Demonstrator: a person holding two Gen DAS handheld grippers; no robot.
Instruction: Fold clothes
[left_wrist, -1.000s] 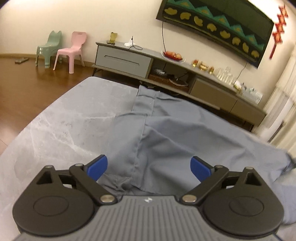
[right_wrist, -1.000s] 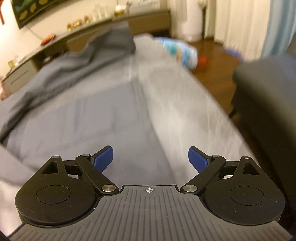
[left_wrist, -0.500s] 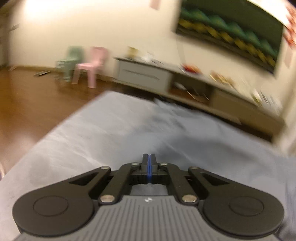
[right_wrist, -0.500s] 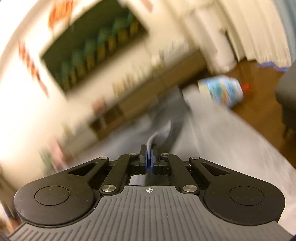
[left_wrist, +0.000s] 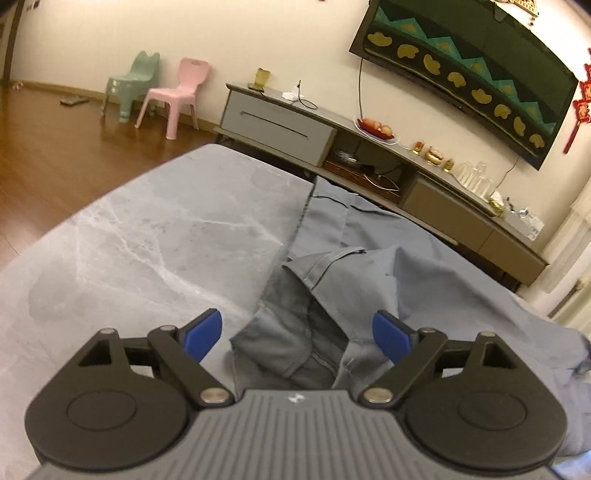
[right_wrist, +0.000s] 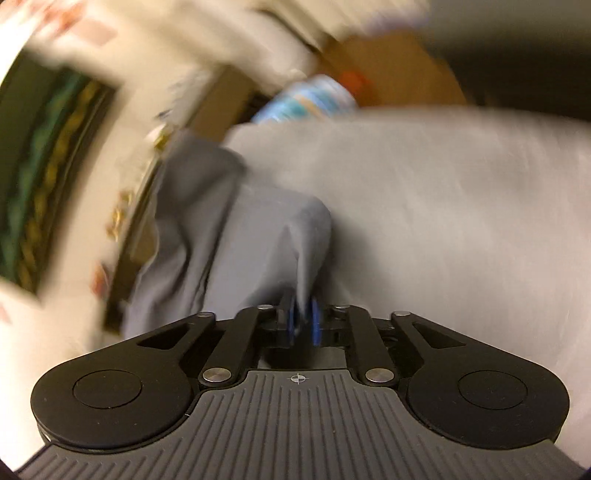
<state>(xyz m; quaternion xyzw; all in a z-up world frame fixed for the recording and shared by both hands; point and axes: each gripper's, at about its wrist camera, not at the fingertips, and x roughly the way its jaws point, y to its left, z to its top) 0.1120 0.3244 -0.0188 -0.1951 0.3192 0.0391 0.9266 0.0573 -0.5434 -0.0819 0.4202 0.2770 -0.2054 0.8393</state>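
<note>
Your left gripper is hanging wide open over the rumpled blue-grey cotton garment on the grey marble-look tabletop — jaws just opened, nothing pinched. Your right gripper is holding a fold — jaws loosening, cloth trailing away ahead-left.

Your left wrist view is sharp under warm, dim indoor light, bowed at its edges; your right wrist view is smeared by motion blur, corners dark.
</note>
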